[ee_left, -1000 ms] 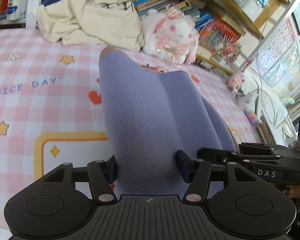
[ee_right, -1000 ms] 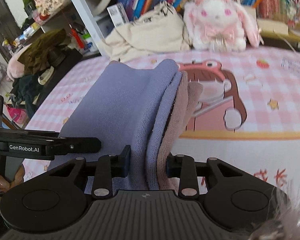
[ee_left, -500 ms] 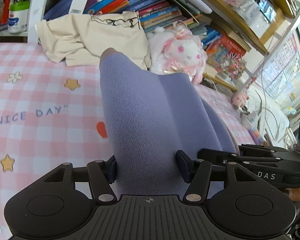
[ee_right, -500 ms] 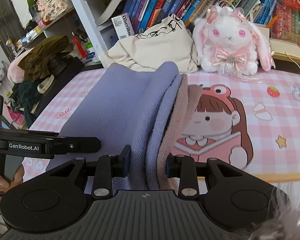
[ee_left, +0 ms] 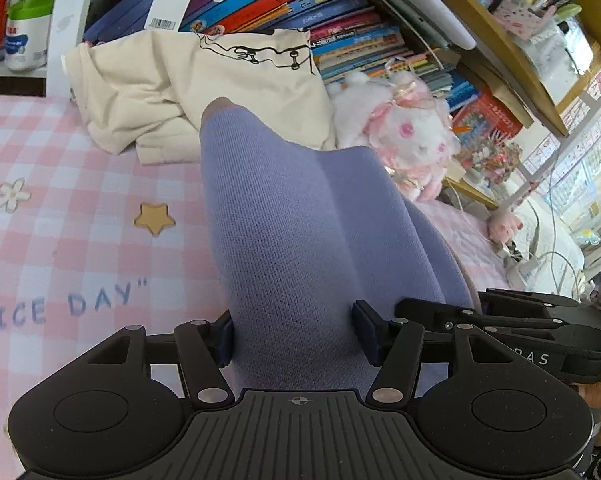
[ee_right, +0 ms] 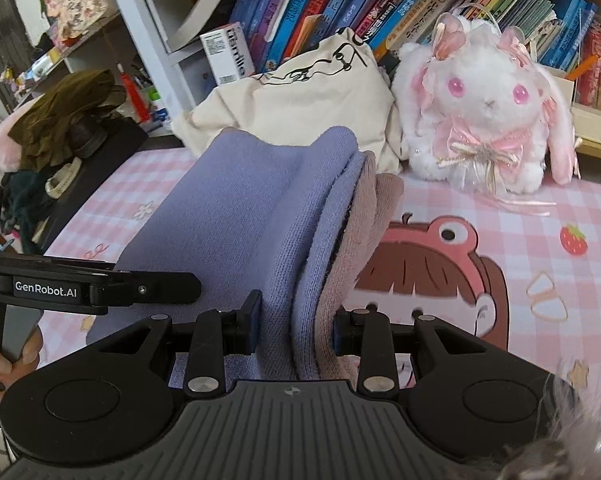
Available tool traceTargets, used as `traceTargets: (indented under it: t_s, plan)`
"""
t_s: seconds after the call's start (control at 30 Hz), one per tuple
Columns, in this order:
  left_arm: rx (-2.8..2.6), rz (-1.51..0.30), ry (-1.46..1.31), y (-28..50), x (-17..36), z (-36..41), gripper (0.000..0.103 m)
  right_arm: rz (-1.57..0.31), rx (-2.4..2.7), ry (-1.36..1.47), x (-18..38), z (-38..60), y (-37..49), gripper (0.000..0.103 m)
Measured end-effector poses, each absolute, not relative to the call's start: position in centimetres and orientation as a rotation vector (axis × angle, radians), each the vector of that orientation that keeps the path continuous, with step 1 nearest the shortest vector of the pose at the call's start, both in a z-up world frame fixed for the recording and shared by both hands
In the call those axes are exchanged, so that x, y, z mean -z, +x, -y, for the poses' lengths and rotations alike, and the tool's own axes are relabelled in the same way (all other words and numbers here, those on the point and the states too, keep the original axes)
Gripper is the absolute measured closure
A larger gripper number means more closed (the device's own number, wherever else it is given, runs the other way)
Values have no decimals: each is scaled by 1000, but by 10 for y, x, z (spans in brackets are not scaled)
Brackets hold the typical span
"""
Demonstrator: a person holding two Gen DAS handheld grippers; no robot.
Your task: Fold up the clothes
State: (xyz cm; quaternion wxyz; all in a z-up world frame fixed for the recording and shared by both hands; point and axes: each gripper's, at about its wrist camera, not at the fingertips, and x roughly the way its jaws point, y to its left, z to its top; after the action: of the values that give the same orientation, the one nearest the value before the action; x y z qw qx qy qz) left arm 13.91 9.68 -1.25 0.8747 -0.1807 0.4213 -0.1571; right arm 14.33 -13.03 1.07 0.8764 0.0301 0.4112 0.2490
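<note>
Purple garment, folded thick and clamped by both the left gripper and right gripper, has travelled toward the bookshelf, likely for stacking.

purple knit hides the bedsheet beneath.

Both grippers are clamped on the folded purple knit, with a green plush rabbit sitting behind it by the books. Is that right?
Not quite: the plush rabbit is white and pink, as the right wrist view shows. The rest stands: left gripper and right gripper both clamp the folded purple knit.
</note>
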Motion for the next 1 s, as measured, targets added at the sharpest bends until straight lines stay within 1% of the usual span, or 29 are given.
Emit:
traceTargets:
  t_s: [0.37,0.5,0.6,0.63,0.67,0.77,0.8,0.83,0.93,1.0]
  plan:
    - [311,-912,-376,180,29,-101,45,-884,-483,97,8,129,186,72]
    - [300,-920,-380,187,36,-103,41,-902,-469,121,17,130,195,71]
    - [291,-926,-388,190,41,-105,37,-908,-452,136,23,131,196,67]
    - [288,-929,-387,191,42,-106,36,-910,-447,141,25,132,196,61]
    - [284,-929,-385,191,42,-106,34,-907,-440,142,25,132,196,59]
    - [262,-909,-352,188,38,-105,30,-890,-414,143,23,136,193,41]
    - [252,-898,-344,185,35,-106,29,-883,-408,145,21,137,191,38]
    - [241,-887,-336,183,33,-106,29,-873,-408,153,18,140,188,34]
    - [210,-845,-331,171,24,-110,24,-849,-412,159,10,148,179,27]
    - [191,-813,-330,161,18,-112,20,-842,-407,145,6,152,172,26]
